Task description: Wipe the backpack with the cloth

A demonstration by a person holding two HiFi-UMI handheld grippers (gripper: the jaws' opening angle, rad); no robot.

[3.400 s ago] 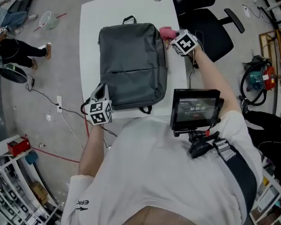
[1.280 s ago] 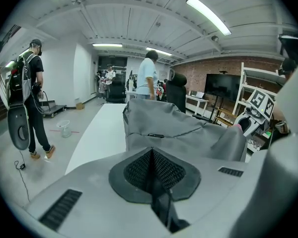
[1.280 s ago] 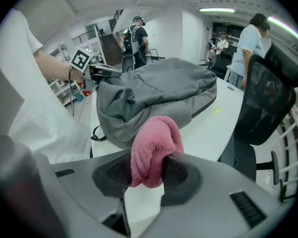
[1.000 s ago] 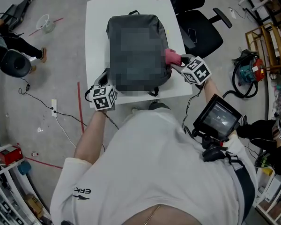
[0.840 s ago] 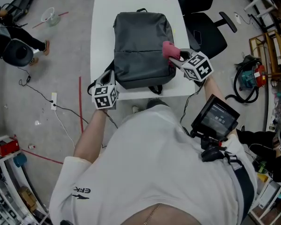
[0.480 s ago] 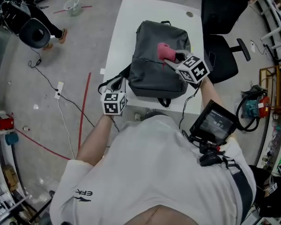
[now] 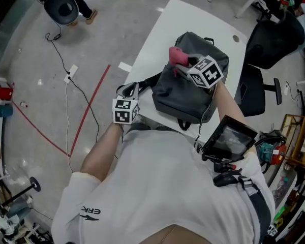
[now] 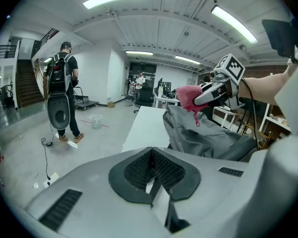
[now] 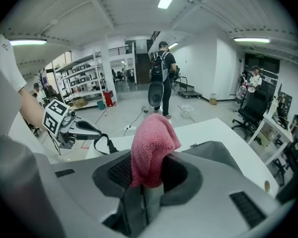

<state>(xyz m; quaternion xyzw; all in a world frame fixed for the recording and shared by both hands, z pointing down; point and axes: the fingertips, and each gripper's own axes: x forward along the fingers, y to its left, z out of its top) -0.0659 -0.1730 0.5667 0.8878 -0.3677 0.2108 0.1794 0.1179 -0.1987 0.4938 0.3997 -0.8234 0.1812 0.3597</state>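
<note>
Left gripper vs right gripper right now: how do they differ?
The left gripper is shut on the backpack's black strap; the right gripper is shut on the pink cloth. The left gripper sits off the backpack's side by the table edge; the right gripper is above the backpack. Shared: both are shut with something in their grip.

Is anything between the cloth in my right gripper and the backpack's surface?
Nothing visible. The cloth, clamped in the right gripper, sits right over the backpack with nothing between them. The left gripper holds a strap at the bag's edge, off to the side of the cloth.
</note>
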